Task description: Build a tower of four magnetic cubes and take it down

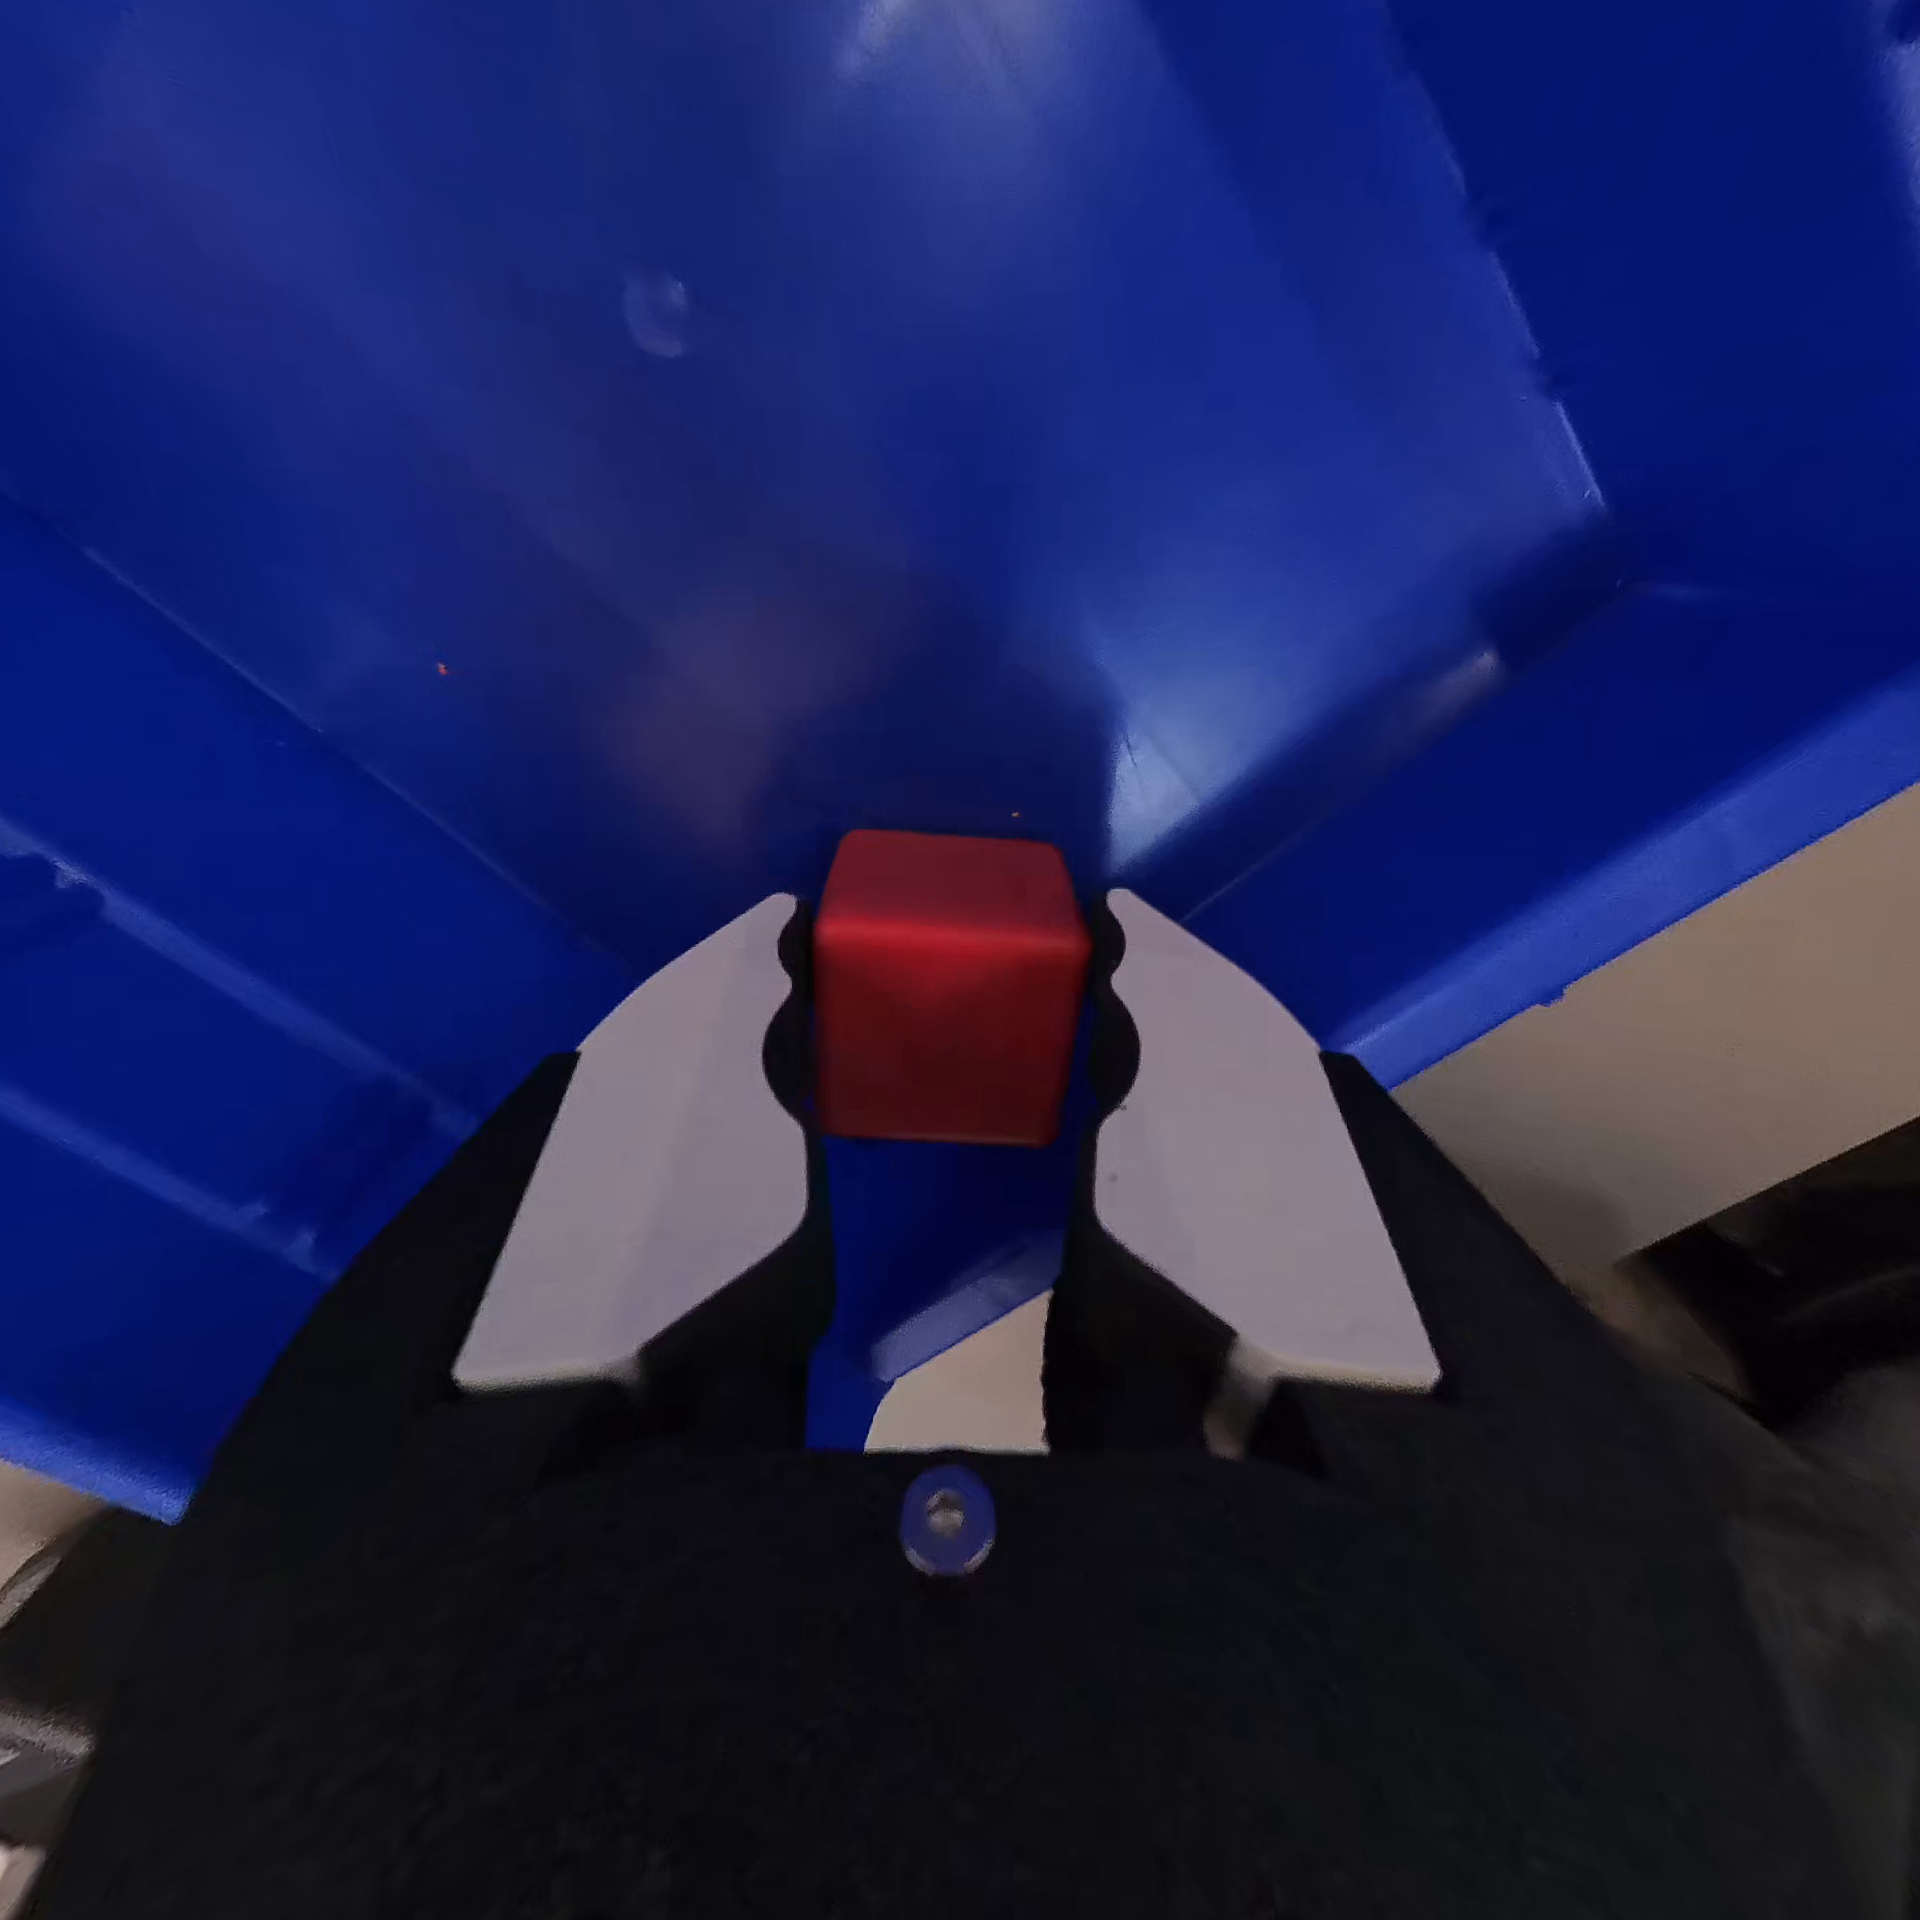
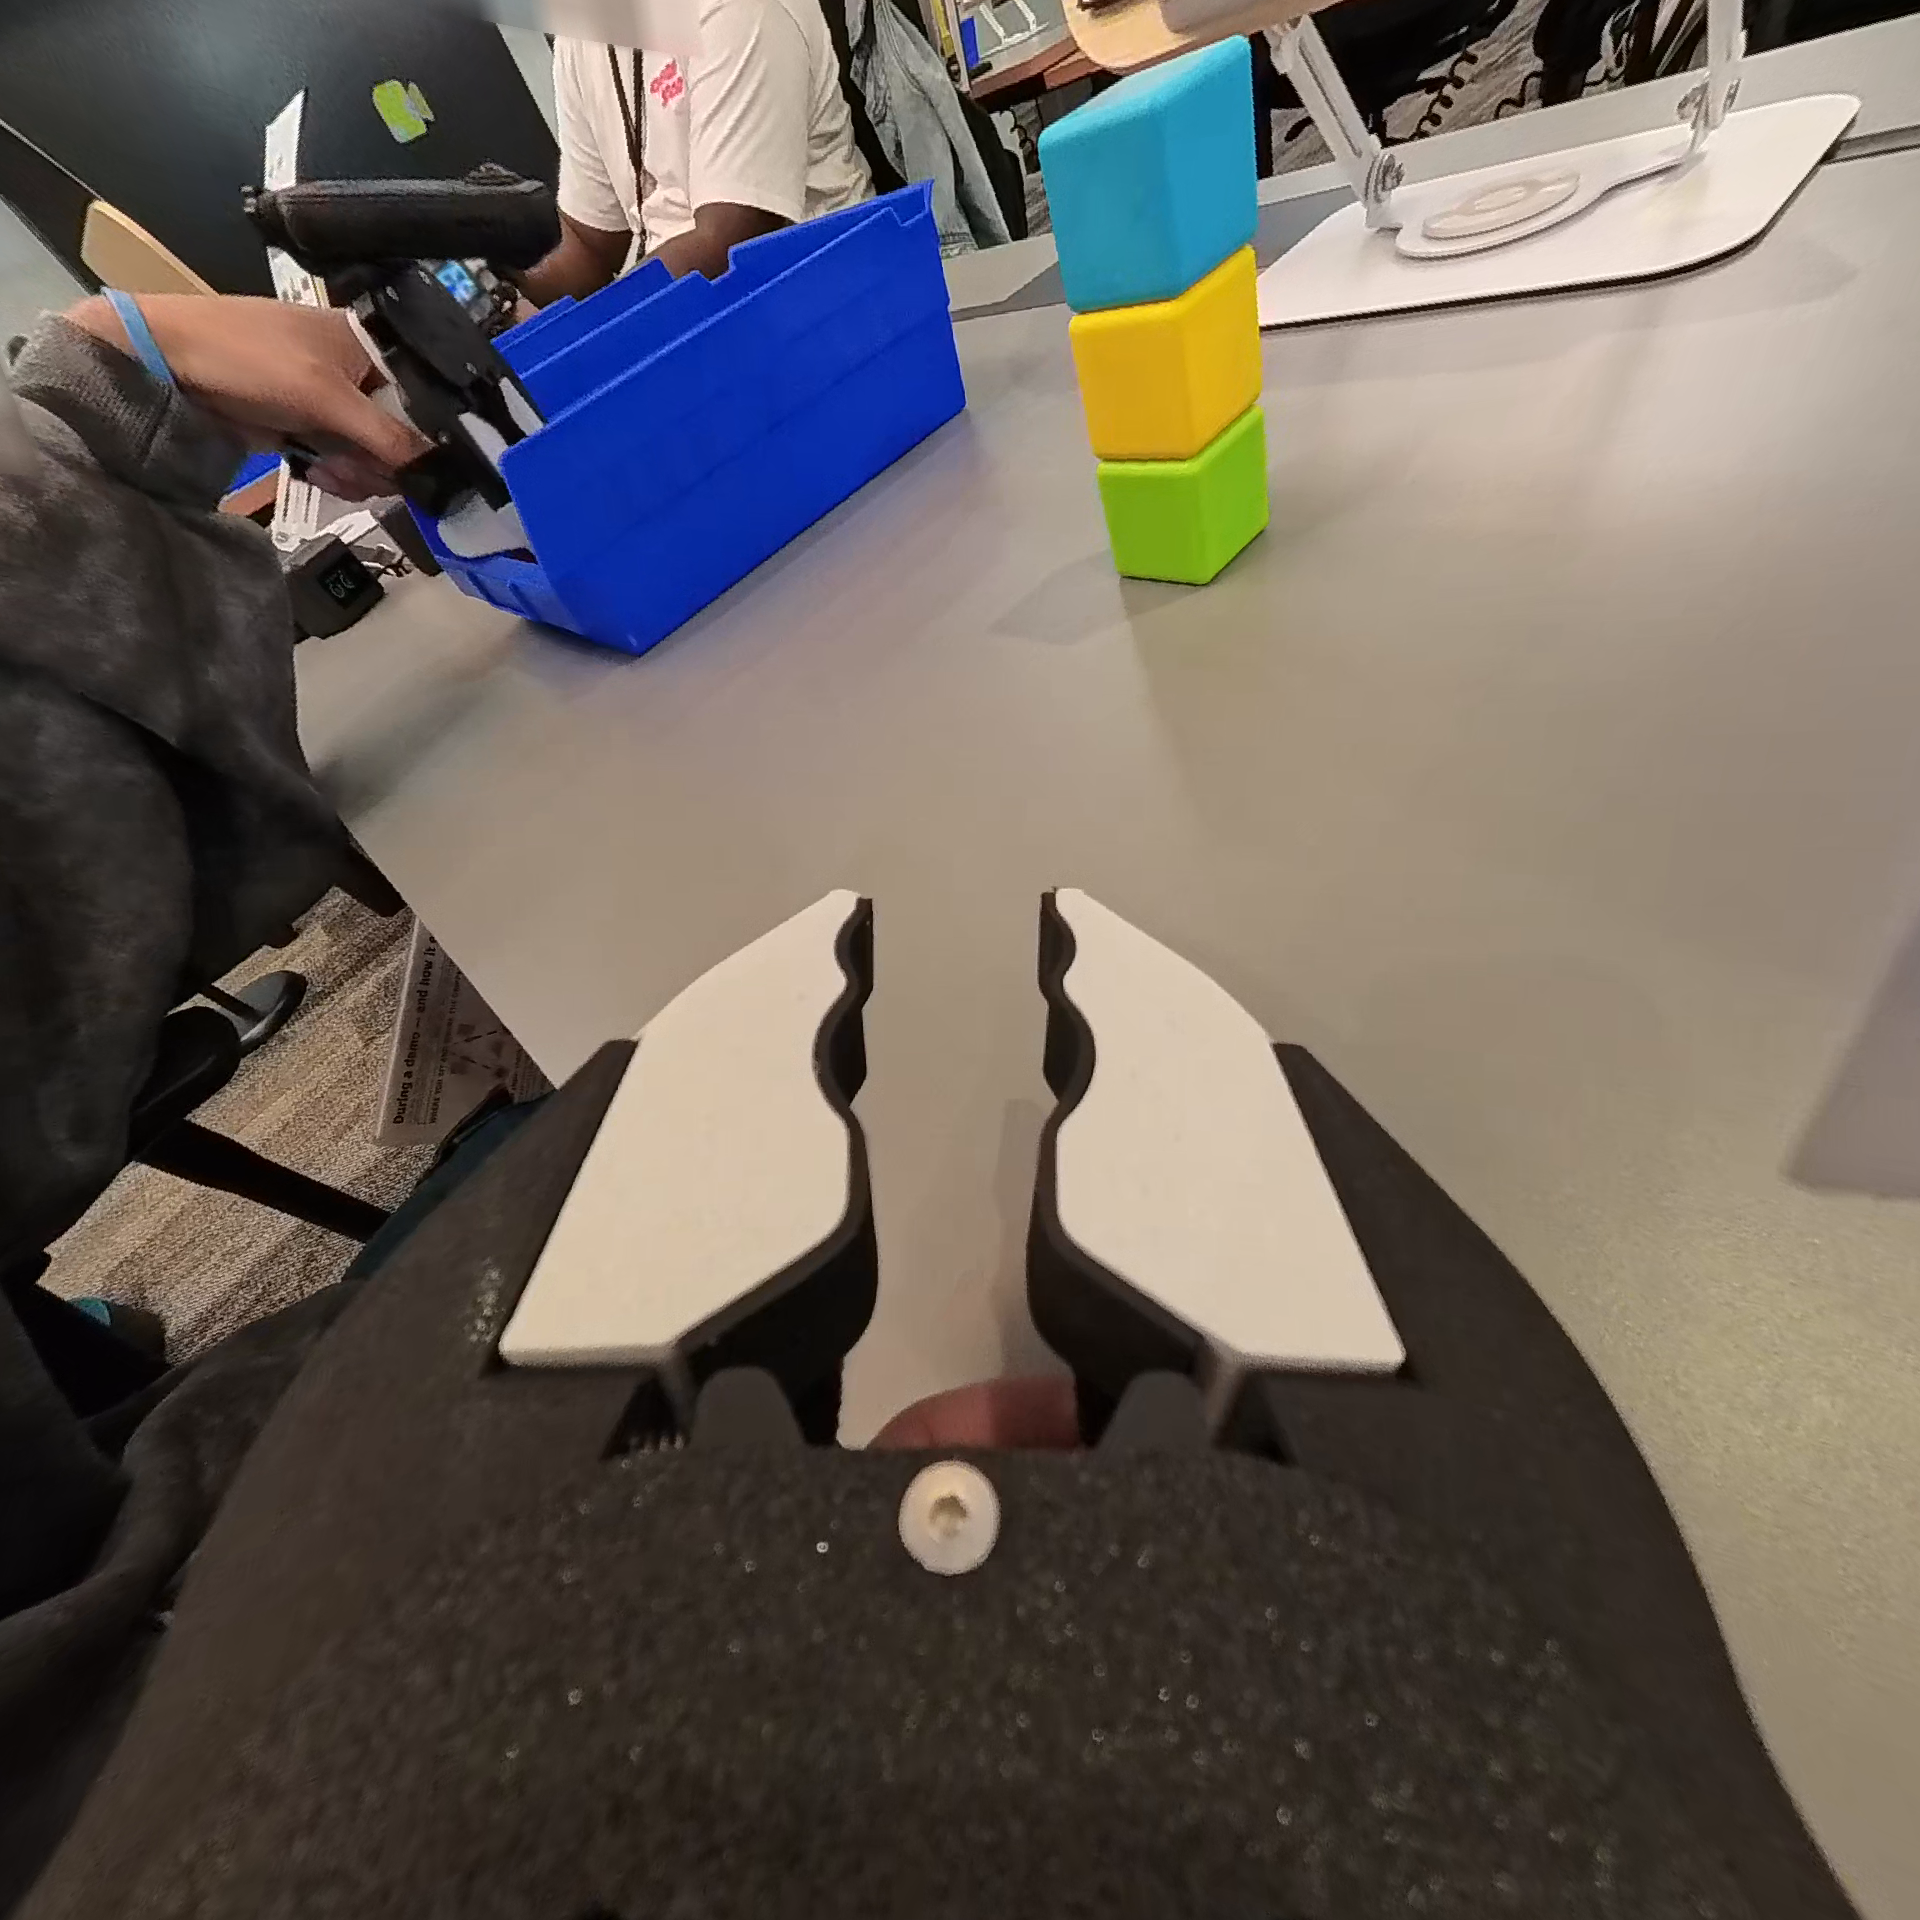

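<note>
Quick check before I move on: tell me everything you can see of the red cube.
The red cube is a small matte block with softly rounded edges and corners, with no marks visible on it. It shows only in the left wrist view, pinched between the left gripper's black finger pads near their tips, one on each side face. It sits slightly turned, top face and one front corner toward the camera, inside the blue bin. Whether it touches the bin floor cannot be told.

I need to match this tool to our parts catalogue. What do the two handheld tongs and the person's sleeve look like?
Both look alike: a matte black, grainy body with one pale screw, and two white-faced fingers with wavy black inner pads. That goes for the right tongs and the left tongs. The person wears a dark grey sleeve and a blue wristband.
</note>
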Tool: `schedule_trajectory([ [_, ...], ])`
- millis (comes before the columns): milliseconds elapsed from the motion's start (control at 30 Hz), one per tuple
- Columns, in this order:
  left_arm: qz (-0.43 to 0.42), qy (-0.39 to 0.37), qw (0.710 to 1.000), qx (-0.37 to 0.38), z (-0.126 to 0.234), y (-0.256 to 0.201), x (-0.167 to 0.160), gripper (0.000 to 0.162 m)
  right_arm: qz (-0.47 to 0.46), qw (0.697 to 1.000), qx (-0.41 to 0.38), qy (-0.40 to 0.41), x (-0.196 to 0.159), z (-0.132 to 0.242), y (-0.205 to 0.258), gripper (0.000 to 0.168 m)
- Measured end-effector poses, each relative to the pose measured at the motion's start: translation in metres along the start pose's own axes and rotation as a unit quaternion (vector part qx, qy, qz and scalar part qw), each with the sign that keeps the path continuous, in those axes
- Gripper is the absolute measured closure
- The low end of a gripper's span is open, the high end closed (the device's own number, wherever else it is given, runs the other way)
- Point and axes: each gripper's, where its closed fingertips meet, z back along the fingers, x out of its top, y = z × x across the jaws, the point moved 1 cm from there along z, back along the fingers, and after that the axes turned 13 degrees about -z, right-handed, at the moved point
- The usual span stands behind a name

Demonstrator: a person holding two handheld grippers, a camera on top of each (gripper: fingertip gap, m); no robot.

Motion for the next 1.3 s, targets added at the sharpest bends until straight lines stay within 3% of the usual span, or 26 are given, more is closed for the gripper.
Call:
schedule_trajectory([
  [167,-0.030,-0.026,0.998,0.047,0.018,0.005,0.012,0.112,-0.001,1.000,0.001,-0.001,0.000,0.000,0.000,0.138],
  [333,-0.090,-0.159,0.972,0.145,0.097,-0.006,0.065,0.113,0.001,1.000,0.000,-0.001,0.000,0.000,0.000,0.138],
  [500,-0.180,-0.325,0.905,0.207,0.189,-0.052,0.147,0.113,0.004,1.000,-0.003,-0.002,0.000,0.000,0.000,0.138],
  [633,-0.226,-0.468,0.839,0.158,0.227,-0.101,0.225,0.113,0.005,1.000,-0.003,-0.001,0.000,0.000,0.000,0.138],
  [833,-0.277,-0.560,0.780,0.030,0.210,-0.147,0.325,0.113,0.010,1.000,-0.002,-0.005,0.000,0.001,0.001,0.138],
  [933,-0.271,-0.612,0.742,-0.048,0.199,-0.155,0.357,0.113,0.012,1.000,-0.001,-0.007,0.000,0.002,0.001,0.138],
  [1067,-0.259,-0.640,0.718,-0.085,0.173,-0.145,0.374,0.113,0.012,1.000,0.002,-0.010,0.000,0.003,0.002,0.138],
  [1300,-0.225,-0.665,0.691,-0.172,0.131,-0.129,0.367,0.113,0.014,1.000,0.003,-0.009,0.000,0.003,0.003,0.138],
])
